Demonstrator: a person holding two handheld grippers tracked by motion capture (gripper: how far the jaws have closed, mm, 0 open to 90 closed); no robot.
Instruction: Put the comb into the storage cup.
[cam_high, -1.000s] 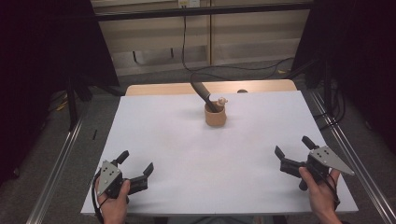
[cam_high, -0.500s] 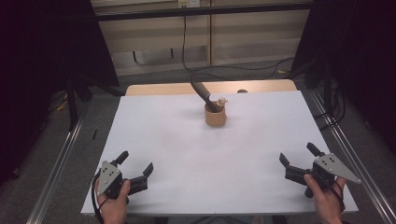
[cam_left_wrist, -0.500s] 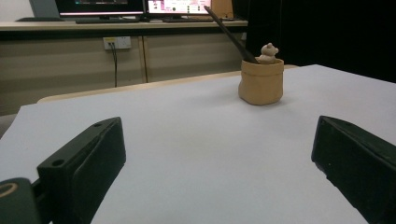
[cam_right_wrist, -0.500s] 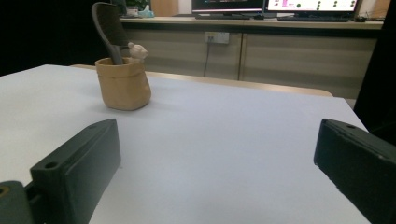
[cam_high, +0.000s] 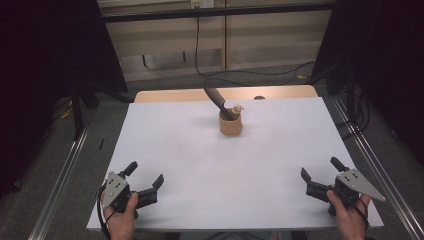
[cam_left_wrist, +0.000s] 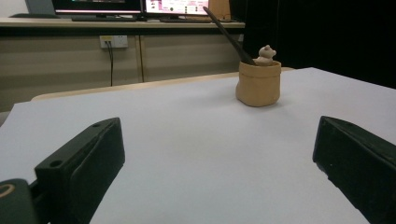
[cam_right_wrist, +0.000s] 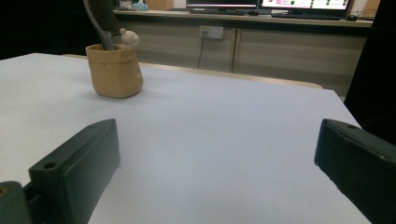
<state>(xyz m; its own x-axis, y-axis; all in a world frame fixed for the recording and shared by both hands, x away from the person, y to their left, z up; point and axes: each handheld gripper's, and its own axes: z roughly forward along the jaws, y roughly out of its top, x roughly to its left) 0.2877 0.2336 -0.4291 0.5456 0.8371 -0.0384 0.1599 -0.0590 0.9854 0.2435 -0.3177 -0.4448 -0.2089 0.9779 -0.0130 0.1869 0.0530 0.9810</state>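
A small tan pouch-like pot (cam_high: 230, 123) stands upright at the far middle of the white table (cam_high: 200, 165). A dark long-handled tool (cam_high: 216, 100) leans out of it toward the back left, and a small pale figure (cam_high: 238, 108) sits at its rim. The pot (cam_left_wrist: 258, 82) shows well ahead of the left gripper's jaws, and the pot (cam_right_wrist: 115, 70) lies ahead and left of the right gripper's jaws. My left gripper (cam_high: 146, 177) rests open at the near left corner. My right gripper (cam_high: 320, 169) is open near the front right edge. Both hold nothing.
A wooden tabletop strip (cam_high: 170, 95) shows behind the white sheet. Metal rails (cam_high: 65, 175) run along both sides of the table. Cables (cam_high: 260, 75) lie on the floor beyond, and a cabinet with monitors (cam_left_wrist: 140, 7) stands at the back.
My right gripper has drawn back toward the near right edge of the table. The left gripper and the pot have stayed in place.
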